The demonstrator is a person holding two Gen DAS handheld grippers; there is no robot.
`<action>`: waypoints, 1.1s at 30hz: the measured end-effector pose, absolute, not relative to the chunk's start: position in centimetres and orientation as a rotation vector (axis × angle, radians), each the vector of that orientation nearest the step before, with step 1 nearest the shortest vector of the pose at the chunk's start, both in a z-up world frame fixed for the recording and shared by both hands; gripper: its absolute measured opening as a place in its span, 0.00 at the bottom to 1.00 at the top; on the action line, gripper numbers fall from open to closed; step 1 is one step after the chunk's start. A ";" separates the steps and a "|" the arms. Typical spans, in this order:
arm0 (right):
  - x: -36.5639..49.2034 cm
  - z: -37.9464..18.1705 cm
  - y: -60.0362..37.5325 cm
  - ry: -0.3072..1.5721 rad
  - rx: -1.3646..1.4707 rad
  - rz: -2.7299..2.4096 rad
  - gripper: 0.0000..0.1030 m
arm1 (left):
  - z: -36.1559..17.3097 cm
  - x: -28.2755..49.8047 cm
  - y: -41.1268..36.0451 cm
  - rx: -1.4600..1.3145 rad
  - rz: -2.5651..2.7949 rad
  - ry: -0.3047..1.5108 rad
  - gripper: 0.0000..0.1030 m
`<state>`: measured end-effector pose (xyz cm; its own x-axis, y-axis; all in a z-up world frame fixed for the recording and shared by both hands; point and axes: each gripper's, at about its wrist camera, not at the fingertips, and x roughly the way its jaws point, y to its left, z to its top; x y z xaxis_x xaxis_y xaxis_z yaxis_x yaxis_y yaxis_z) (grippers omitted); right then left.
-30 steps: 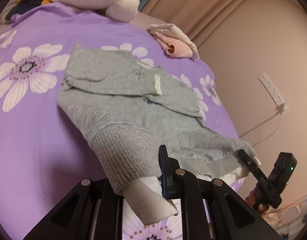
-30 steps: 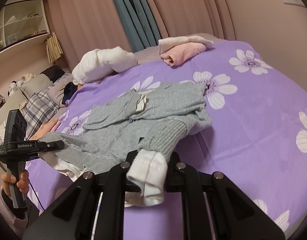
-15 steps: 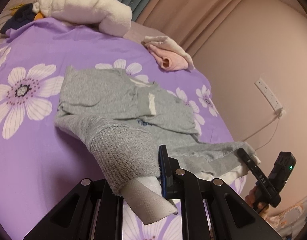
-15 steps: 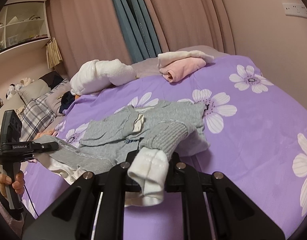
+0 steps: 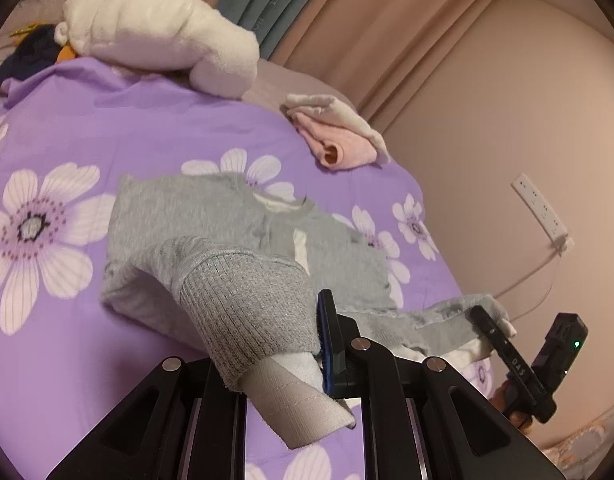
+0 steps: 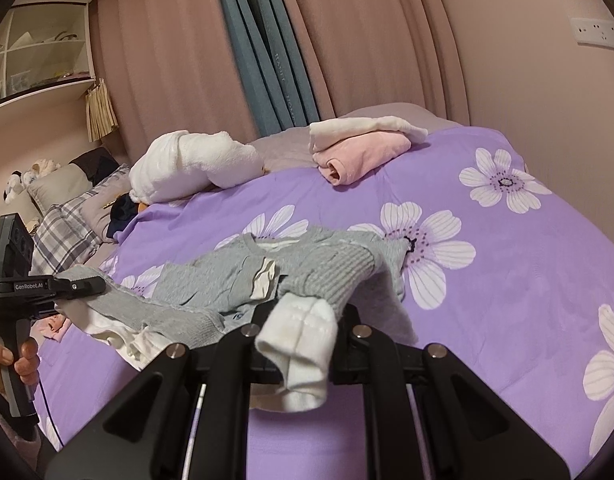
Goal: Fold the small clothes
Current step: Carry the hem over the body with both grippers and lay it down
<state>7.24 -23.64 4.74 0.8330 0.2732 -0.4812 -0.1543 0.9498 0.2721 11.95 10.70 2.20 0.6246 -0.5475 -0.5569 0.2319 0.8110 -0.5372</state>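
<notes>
Left tool (image 5: 307, 344): pressed together on one ribbed cuff (image 5: 247, 300) of the grey garment (image 5: 211, 220), white inner lining hanging out below; right tool (image 6: 303, 320): likewise pinched on the other cuff (image 6: 331, 276), white end drooping over the jaws.

Garment: lies mid-bed, upper part flat on the quilt (image 5: 67, 360), both legs lifted off it; judged light, limp, stretchy knit; sags between grips, no stiffness to hold a crease; ribbed cuffs give the firmest hold, the loose lining the poorest; both ends should travel level or the fold will skew.

Surface: purple flowered quilt, soft, yielding, likely some drag on knit.

Beyond: pink folded clothes (image 6: 359, 148) near the far edge; white plush (image 6: 187, 164); pillows (image 6: 63, 220); curtains (image 6: 267, 40); shelves (image 6: 39, 52); wall socket (image 6: 595, 30).
</notes>
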 end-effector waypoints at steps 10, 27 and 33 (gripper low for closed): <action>11.2 5.7 -23.8 0.518 0.219 0.217 0.14 | 3.1 16.0 10.6 -0.453 -0.444 0.748 0.12; 20.9 4.4 -23.2 0.590 0.258 0.200 0.14 | 2.0 24.8 10.3 -0.435 -0.365 0.804 0.12; 24.8 2.7 -23.3 0.643 0.300 0.198 0.14 | 0.5 28.1 10.3 -0.438 -0.322 0.834 0.12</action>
<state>24.77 -23.32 2.69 0.7836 0.2730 -0.5581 -0.0885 0.9382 0.3347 28.12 10.27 0.50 0.6323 -0.4395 -0.6380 0.1035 0.8641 -0.4926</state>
